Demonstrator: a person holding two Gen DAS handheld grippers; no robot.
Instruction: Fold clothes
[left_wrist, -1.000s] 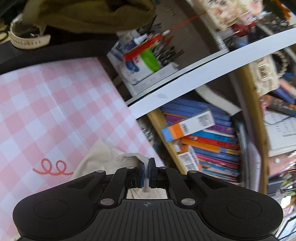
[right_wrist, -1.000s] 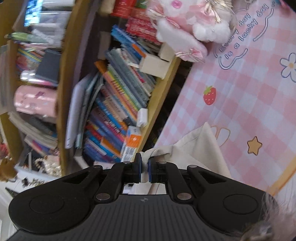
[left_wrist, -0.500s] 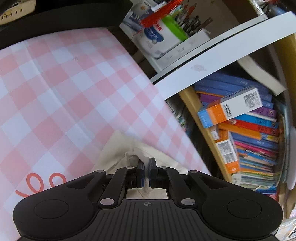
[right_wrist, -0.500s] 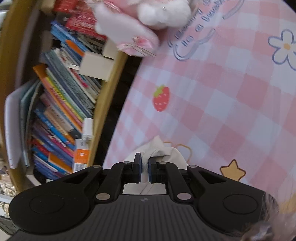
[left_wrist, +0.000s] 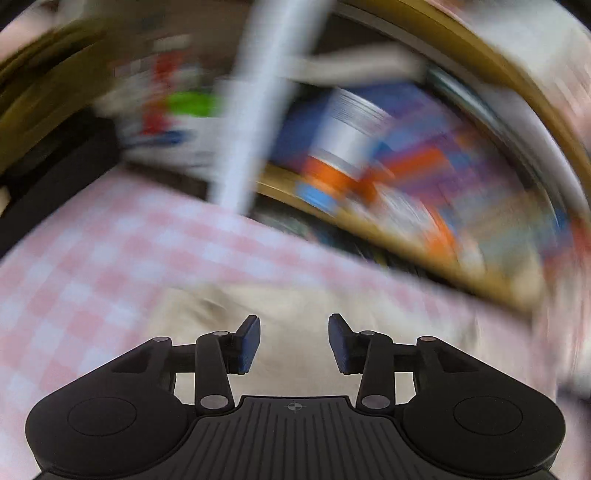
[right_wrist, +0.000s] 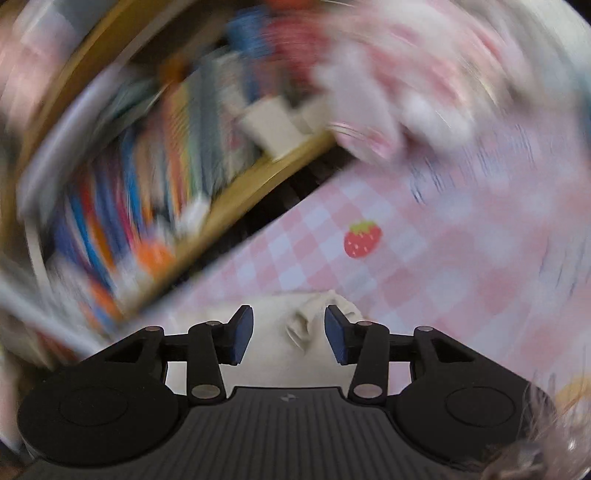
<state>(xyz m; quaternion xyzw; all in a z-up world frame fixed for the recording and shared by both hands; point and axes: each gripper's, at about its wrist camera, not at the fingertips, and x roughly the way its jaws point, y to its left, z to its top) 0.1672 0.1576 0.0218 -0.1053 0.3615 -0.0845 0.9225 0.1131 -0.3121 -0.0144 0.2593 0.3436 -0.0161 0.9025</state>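
A cream garment (left_wrist: 295, 314) lies on the pink checked tablecloth (left_wrist: 92, 266). My left gripper (left_wrist: 294, 341) is open just above it, holding nothing. In the right wrist view the same cream garment (right_wrist: 303, 325) lies bunched between the blue pads of my right gripper (right_wrist: 289, 338), which is open and not gripping it. Both views are heavily motion-blurred.
A wooden bookshelf (left_wrist: 406, 166) full of books runs along the table's far edge; it also shows in the right wrist view (right_wrist: 166, 166). A pink plush toy (right_wrist: 388, 103) sits at the table's back. A strawberry print (right_wrist: 362, 238) marks the cloth.
Both grippers were shut on the cream garment and have now opened, letting it drop onto the tablecloth. Both cameras are swinging fast.
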